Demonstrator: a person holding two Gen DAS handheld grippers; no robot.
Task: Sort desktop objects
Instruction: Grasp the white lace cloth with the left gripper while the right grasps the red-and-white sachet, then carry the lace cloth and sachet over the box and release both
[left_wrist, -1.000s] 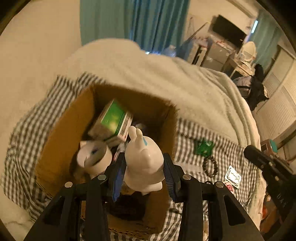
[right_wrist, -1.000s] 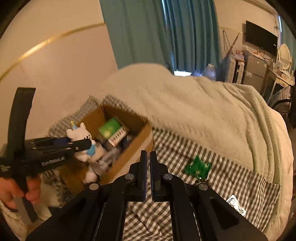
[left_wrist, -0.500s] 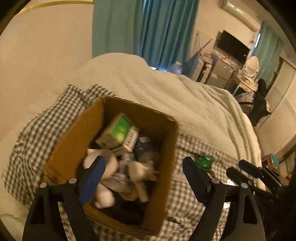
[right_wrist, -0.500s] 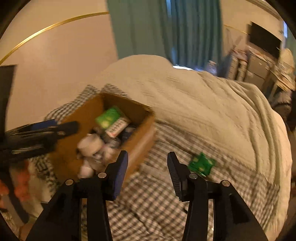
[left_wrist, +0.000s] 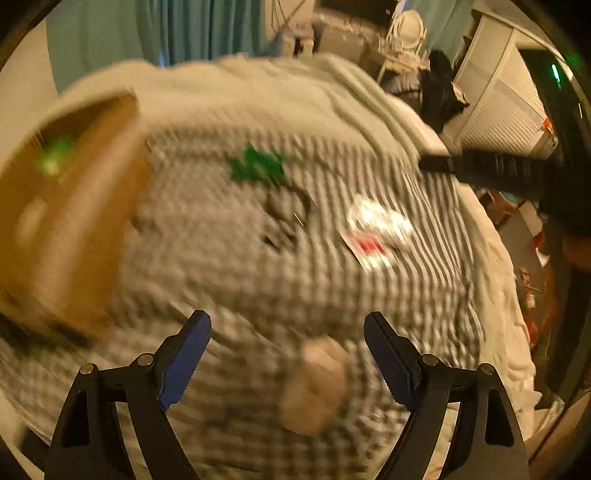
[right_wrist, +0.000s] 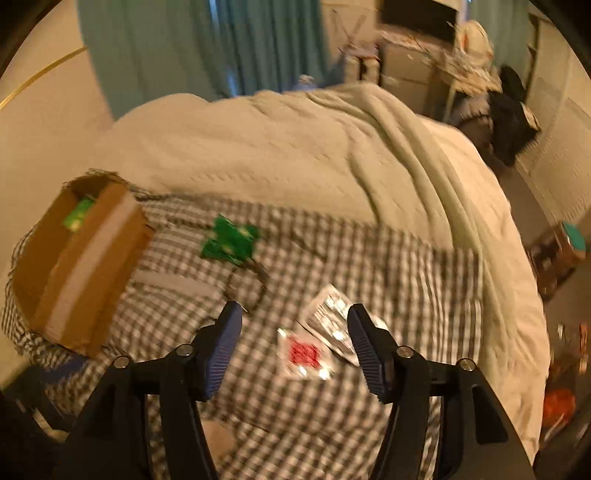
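The frames are motion-blurred. A cardboard box (right_wrist: 79, 258) sits at the left on a checked cloth (right_wrist: 406, 266); it also shows in the left wrist view (left_wrist: 70, 221). A green packet (right_wrist: 229, 238) lies right of the box, a dark bead bracelet (right_wrist: 247, 284) below it, and two silver foil packets, one with a red label (right_wrist: 304, 352), nearer me. My right gripper (right_wrist: 293, 345) is open and empty just above the foil packets. My left gripper (left_wrist: 286, 358) is open and empty over the cloth, near a blurred tan object (left_wrist: 317, 387).
A pale blanket (right_wrist: 295, 155) covers the bed behind the cloth. Teal curtains (right_wrist: 192, 48) hang at the back. Cluttered furniture (right_wrist: 424, 44) and a white cabinet (left_wrist: 502, 110) stand at the right. The right gripper shows in the left wrist view (left_wrist: 491, 168).
My left gripper let go of the white rabbit toy into the box, opened and swung right over the cloth. My right gripper opened wide and moved toward the foil packets.
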